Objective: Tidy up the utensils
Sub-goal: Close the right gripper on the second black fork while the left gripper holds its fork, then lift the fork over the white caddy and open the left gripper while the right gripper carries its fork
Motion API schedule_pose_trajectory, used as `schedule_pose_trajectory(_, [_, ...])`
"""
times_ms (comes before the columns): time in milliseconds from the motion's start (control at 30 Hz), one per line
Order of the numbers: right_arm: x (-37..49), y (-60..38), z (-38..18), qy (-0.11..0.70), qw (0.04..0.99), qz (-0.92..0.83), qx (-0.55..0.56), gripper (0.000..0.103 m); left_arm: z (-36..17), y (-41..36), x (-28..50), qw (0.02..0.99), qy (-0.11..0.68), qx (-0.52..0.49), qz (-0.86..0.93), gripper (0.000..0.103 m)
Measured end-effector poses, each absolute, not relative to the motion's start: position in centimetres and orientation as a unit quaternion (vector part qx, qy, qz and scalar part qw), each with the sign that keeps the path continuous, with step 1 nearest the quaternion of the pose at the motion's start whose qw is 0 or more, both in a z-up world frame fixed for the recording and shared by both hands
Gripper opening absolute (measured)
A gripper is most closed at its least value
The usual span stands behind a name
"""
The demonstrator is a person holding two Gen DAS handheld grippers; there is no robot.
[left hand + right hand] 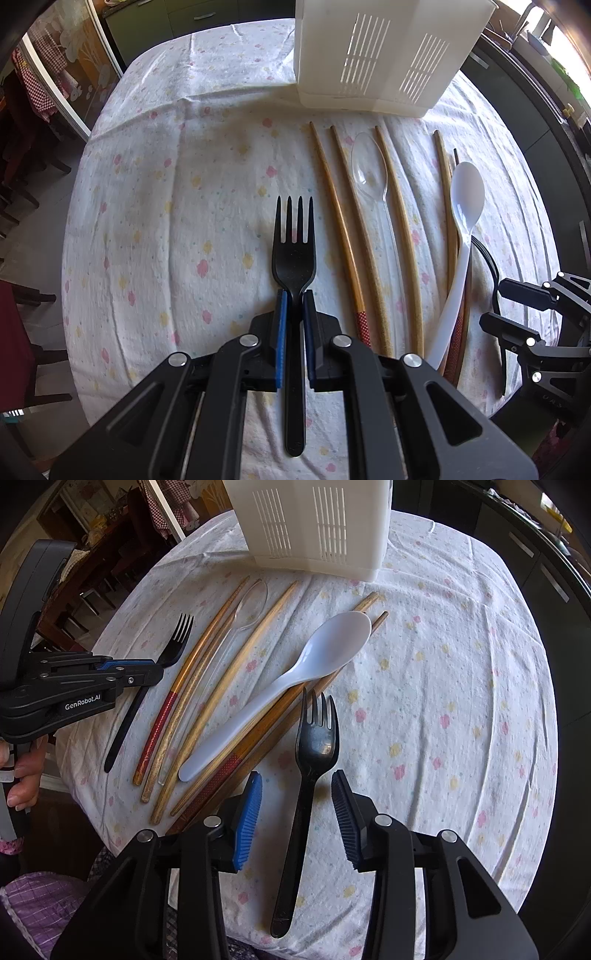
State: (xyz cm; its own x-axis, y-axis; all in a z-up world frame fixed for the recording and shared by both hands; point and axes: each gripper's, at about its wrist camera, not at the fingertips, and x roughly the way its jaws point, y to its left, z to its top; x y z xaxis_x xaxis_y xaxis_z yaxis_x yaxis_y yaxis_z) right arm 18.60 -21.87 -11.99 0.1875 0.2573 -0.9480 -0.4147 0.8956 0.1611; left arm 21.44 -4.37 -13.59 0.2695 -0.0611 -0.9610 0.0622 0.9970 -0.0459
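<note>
My left gripper [294, 295] is shut on the neck of a black plastic fork [294, 236]; the same fork [176, 642] and gripper [157, 668] show at the left of the right wrist view. My right gripper [297, 779] is open, its pads on either side of a second black fork [314, 746] lying on the cloth. Right of the held fork lie several wooden chopsticks [338, 206], a clear spoon [369, 166] and a white spoon [466, 195]. A white slotted utensil holder [388, 55] stands at the far side.
A white floral tablecloth [166, 184] covers the table. The right gripper's body [535, 314] shows at the right edge of the left wrist view. Chairs and a glass door stand beyond the table's left edge. The holder [314, 524] also shows in the right wrist view.
</note>
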Motion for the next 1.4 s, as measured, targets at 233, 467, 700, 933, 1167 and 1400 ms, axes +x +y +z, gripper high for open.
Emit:
schedule_pose_trajectory(233, [19.7,-21.7,-12.4,0.613,0.757,0.215,-0.073,0.023,-13.6,-4.7,21.5,0.798,0.602,0.004,-0.039,0.009])
schedule_pose_trajectory(467, [19.1,-22.6,-11.5,0.592,0.776,0.207,-0.068,0.009,-13.5,-4.4,21.5,0.801,0.598,-0.003,-0.042,0.009])
schedule_pose_trajectory(700, [17.4,-25.4,-6.9,0.516,0.822,0.241,0.013,0.009,-10.4,-3.7,20.6,0.825,0.562,-0.018,-0.061,0.009])
schedule_pose_trajectory(933, [15.6,-27.1,-0.3,0.403,0.877,0.254,0.061,0.009,1.0,-3.9,19.9,0.907,0.406,-0.042,-0.108,0.009])
schedule_pose_trajectory(1167, [15.4,-27.4,2.9,0.346,0.898,0.258,0.083,0.009,8.0,-3.7,24.4,0.97,0.184,-0.108,-0.113,0.009])
schedule_pose_trajectory(1400, [15.5,-27.6,3.2,0.331,0.903,0.258,0.094,0.009,7.3,-5.8,30.2,0.988,0.098,-0.104,-0.063,0.009])
